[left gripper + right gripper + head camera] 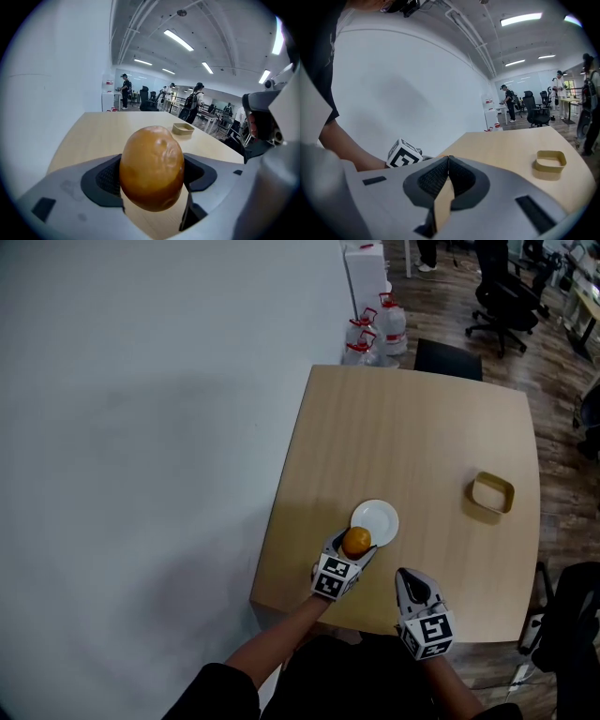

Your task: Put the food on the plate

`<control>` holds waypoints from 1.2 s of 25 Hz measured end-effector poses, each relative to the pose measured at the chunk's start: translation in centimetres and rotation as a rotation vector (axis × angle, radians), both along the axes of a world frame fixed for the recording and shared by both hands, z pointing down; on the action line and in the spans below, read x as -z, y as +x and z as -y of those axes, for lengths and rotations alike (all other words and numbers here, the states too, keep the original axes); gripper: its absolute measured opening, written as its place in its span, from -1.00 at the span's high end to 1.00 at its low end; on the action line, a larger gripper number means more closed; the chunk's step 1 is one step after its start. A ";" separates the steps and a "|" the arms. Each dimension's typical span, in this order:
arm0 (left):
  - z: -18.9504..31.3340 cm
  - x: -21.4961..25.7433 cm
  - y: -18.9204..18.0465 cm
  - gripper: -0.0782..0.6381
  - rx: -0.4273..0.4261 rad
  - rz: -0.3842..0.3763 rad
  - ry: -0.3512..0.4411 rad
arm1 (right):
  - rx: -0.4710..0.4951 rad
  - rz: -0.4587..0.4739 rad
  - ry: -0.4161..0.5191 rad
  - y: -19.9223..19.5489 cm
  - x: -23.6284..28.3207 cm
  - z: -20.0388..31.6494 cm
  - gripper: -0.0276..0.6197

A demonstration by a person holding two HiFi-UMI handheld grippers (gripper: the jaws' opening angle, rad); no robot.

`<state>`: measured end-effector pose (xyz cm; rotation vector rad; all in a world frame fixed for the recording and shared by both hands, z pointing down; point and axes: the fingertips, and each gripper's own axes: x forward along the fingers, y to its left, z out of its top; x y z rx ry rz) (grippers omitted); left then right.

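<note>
A round orange-brown bun is clamped between the jaws of my left gripper, held just at the near rim of the small white plate. The plate lies on the wooden table and looks bare. My right gripper hovers over the table's near edge, right of the left one, jaws pressed together with nothing between them. The left gripper's marker cube shows in the right gripper view.
A shallow tan tray sits at the table's right side. A white wall runs along the left. Water jugs and a dark chair stand beyond the far edge. People and office chairs are in the background.
</note>
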<state>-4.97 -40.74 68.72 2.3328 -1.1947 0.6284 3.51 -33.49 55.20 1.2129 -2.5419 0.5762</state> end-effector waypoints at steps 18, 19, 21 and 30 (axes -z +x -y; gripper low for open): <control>3.9 -10.9 4.2 -0.13 -0.193 0.189 -0.161 | -0.096 -0.049 -0.063 5.8 -3.9 0.4 0.73; 3.8 -11.5 4.4 -0.13 -0.204 0.200 -0.175 | -0.102 -0.046 -0.071 5.9 -4.1 0.3 0.73; 3.6 -12.7 4.4 -0.13 -0.213 0.217 -0.205 | -0.105 -0.046 -0.081 6.1 -4.3 0.1 0.73; 4.1 -13.6 4.6 -0.14 -0.220 0.237 -0.209 | -0.103 -0.062 -0.079 7.4 -4.6 -0.4 0.73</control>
